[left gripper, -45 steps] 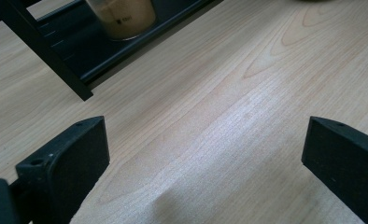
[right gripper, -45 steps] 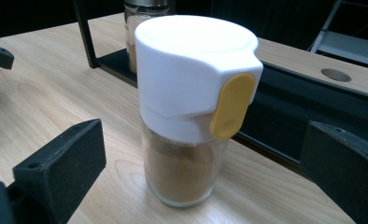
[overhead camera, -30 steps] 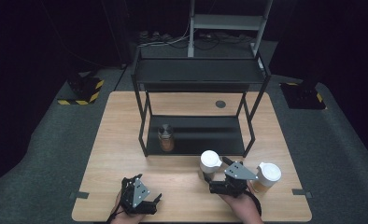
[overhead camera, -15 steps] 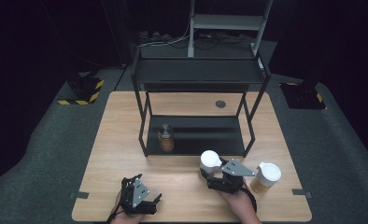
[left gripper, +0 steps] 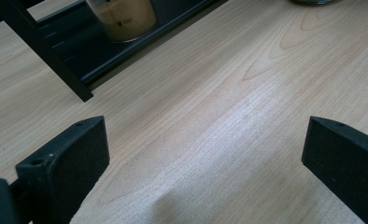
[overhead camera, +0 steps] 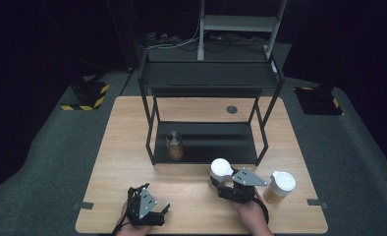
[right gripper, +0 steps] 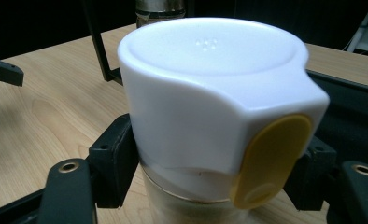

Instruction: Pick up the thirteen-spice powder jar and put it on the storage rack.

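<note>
**Right gripper clamping the white-lidded jar at the near edge**

My right gripper [overhead camera: 226, 185] is holding the white-lidded jar [right gripper: 210, 116]; its jaws have just been closing and are now pressing the clear body just below the lid, on both sides. The jar is standing on the wooden table [overhead camera: 123, 147], near-right of centre, just in front of the black shelf rack [overhead camera: 208, 78]. My left gripper [overhead camera: 150, 216] is resting at the near left, jaws wide apart over bare wood.

Risk, as I judge it: the smooth, glossy, rounded wall is giving the pads little bite, so the jar could slip or tilt when lifted. A second lidded jar [overhead camera: 280, 187] is standing just to the right and could get knocked. A brown-filled jar [overhead camera: 174, 145] is sitting on the rack's lower shelf.
</note>
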The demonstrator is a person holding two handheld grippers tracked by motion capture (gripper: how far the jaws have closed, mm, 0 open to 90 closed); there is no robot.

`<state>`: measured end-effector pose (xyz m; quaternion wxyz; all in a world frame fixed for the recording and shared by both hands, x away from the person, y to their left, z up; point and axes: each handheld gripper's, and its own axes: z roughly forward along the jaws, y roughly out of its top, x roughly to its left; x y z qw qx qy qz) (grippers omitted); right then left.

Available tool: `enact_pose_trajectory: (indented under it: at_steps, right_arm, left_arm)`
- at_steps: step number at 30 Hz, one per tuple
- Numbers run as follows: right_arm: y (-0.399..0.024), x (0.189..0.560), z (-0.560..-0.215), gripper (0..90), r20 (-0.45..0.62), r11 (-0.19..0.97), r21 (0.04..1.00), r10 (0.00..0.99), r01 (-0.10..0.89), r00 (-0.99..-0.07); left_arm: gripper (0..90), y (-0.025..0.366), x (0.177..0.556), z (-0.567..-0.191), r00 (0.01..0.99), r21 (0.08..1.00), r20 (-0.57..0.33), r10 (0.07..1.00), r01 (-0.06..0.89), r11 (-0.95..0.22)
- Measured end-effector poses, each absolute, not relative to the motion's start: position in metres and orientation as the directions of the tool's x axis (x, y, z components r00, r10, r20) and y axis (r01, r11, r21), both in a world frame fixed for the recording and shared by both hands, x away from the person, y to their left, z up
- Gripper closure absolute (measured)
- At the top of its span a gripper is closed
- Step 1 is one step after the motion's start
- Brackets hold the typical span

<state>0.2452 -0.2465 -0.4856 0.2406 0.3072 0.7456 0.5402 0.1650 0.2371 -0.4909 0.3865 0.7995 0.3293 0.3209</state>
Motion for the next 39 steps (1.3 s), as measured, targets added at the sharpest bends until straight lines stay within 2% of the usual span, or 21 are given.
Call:
enact_pose_trajectory:
  at_steps: [16, 39]
  right_arm:
    - [-0.243, 0.244, -0.482, 30.0, -0.022, 0.222, 0.953, 0.726, 0.204, -0.687]
    - [-0.232, 0.248, -0.453, 30.0, -0.046, 0.209, 0.965, 0.734, 0.16, -0.678]
  left_arm:
    - [1.2, 0.237, 0.165, -0.491, 0.579, 0.828, 0.263, 0.772, 0.275, -0.489]
    - [1.2, 0.238, 0.164, -0.492, 0.585, 0.83, 0.265, 0.767, 0.267, -0.49]
